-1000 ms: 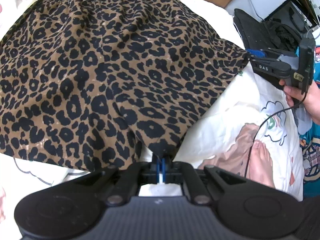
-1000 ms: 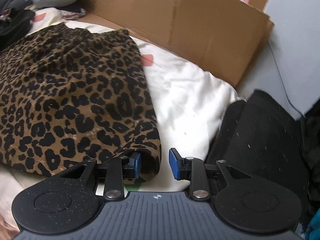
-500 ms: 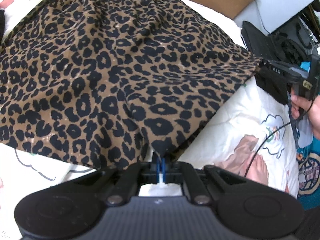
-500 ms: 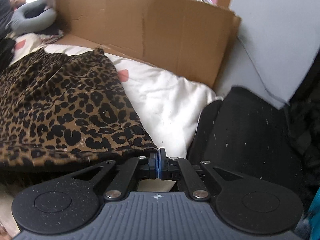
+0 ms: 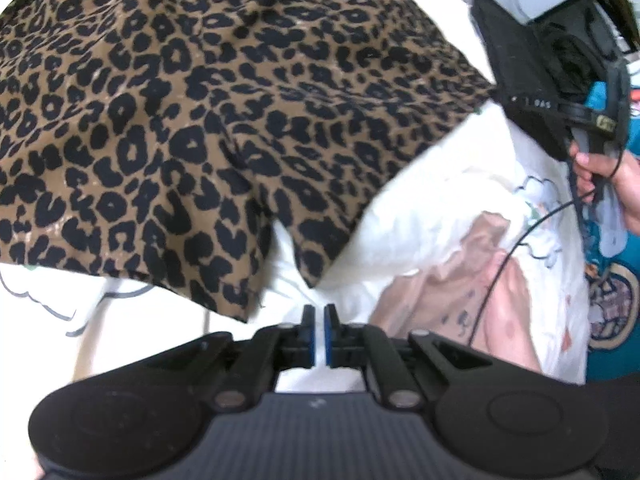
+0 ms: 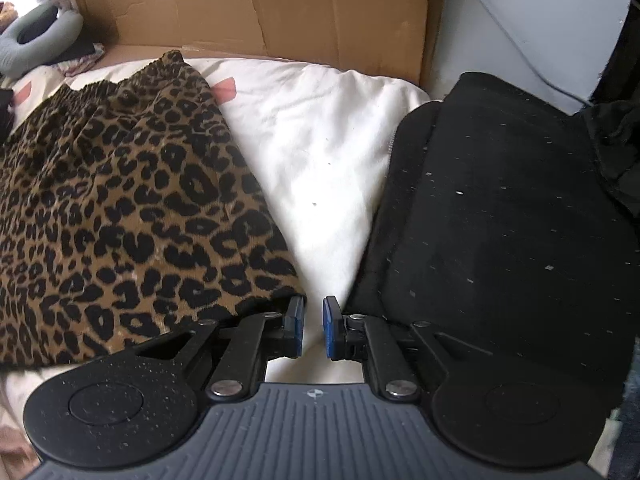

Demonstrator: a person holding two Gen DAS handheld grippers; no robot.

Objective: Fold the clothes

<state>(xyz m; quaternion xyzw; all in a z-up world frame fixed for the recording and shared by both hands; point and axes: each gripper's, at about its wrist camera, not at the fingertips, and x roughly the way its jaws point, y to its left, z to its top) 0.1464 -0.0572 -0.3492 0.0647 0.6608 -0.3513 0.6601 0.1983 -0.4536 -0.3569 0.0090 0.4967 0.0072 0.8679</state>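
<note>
- Leopard-print garment lies spread flat on the white bedding, its hem corners nearest our two tools.
- Our left gripper has its blue pads drawn nearly together with a thin slit between them and nothing in it; the nearest cloth corner hangs just beyond the tips, apart from them.
- Our right gripper is parting its jaws, and the gap shows only bedding; the garment's hem edge lies just beside its left pad, and we cannot tell whether it touches.
- In the left view the right tool sits at the garment's far side corner, held in a hand with a thin cable trailing.
- We judge the fabric light, thin and limp: it drapes over the soft bedding, ripples near the gathered waistband, and will sag and slide if lifted from one point only.
- We judge the best holds to be the two hem corners, pinching through the stitched edge so both layers come up together.
- Beyond lie a black case just beside the bedding and a cardboard box behind.
</note>
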